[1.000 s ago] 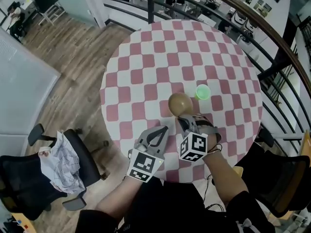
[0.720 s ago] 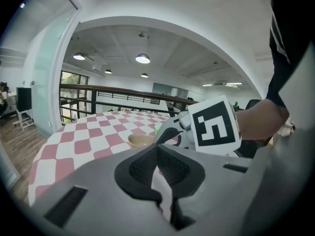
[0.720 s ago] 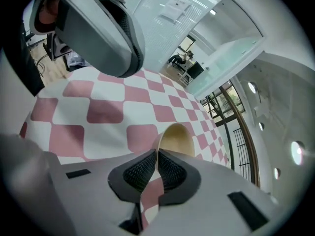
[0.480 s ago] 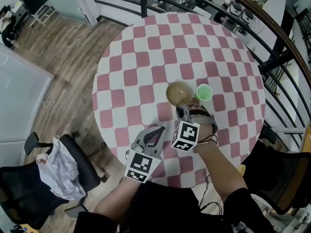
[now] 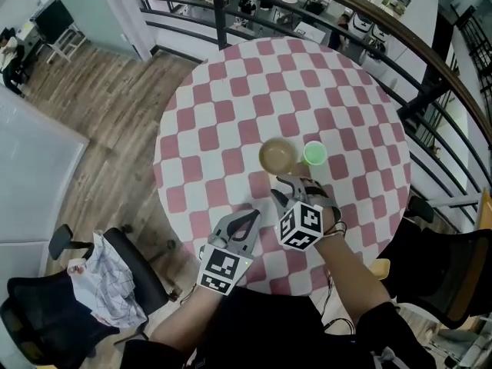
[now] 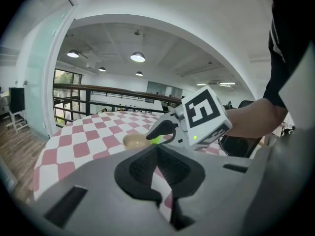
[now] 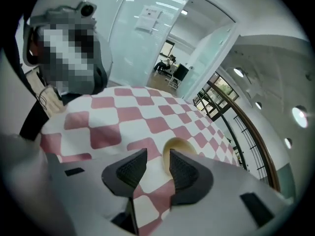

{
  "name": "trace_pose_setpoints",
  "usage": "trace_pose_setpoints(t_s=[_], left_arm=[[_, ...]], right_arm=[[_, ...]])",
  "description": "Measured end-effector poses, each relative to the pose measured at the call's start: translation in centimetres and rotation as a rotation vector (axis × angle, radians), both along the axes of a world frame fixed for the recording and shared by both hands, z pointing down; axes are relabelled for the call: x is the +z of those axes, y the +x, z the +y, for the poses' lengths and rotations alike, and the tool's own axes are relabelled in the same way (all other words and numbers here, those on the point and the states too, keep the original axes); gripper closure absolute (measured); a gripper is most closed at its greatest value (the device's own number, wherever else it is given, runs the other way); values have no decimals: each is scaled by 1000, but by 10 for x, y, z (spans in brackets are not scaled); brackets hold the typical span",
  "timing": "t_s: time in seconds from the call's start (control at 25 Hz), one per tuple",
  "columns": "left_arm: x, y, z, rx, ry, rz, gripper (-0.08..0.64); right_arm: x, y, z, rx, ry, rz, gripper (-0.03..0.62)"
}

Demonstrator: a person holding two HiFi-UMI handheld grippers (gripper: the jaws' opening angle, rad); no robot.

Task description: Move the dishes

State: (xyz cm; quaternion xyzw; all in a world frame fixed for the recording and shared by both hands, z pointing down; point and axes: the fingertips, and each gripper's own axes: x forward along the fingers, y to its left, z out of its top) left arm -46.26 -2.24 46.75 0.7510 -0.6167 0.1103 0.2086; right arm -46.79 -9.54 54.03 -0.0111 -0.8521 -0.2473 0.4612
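The jaws of my right hand-held gripper [image 5: 283,193] have just been opening and are now standing apart, releasing the tan bowl [image 5: 277,156], which is resting on the worktop [image 5: 223,106] just beside the green cup [image 5: 314,153]. I am judging this placement done. My left hand-held gripper [image 5: 244,223] is waiting, jaws together and empty.
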Motion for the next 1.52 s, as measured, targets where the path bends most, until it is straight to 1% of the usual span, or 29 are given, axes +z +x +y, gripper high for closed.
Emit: trace_pose_setpoints(t_s=[0.12, 0.24, 0.32, 0.4, 0.52, 0.6, 0.68, 0.76, 0.88, 1.04, 1.2, 1.28, 1.4, 1.52], left_arm=[[-18, 2, 4, 21, 13, 2, 555], [-34, 12, 11, 44, 21, -1, 555], [-47, 20, 15, 54, 35, -12, 555], [-63, 28, 19, 52, 51, -23, 555], [-88, 40, 23, 22, 87, -28, 555], [-104, 49, 25, 7, 113, -33, 555], [-119, 59, 24, 12, 133, -38, 555], [-131, 73, 24, 26, 143, -21, 555], [-149, 87, 29, 40, 155, 4, 555], [-171, 94, 26, 42, 192, -10, 555], [-177, 104, 19, 43, 210, 36, 557], [-176, 110, 20, 53, 206, 10, 557], [-180, 118, 21, 69, 217, -68, 557], [-185, 125, 20, 94, 227, -94, 557]], right_arm=[[-34, 12, 8, 42, -80, -64, 454], [-68, 31, 19, 112, -161, -161, 456], [-89, 48, 32, 138, -217, -225, 461], [-111, 66, 50, 139, -301, -302, 477], [-149, 91, 75, 148, -470, -451, 510], [-175, 106, 82, 172, -537, -541, 526], [-200, 119, 81, 194, -559, -620, 539], [-219, 132, 78, 217, -568, -683, 548], [-239, 149, 77, 248, -613, -762, 557], [-260, 162, 79, 249, -637, -825, 566], [-268, 170, 85, 232, -656, -864, 571], [-271, 173, 87, 228, -664, -879, 571], [-271, 178, 87, 228, -658, -885, 571], [-271, 182, 86, 230, -648, -884, 571]])
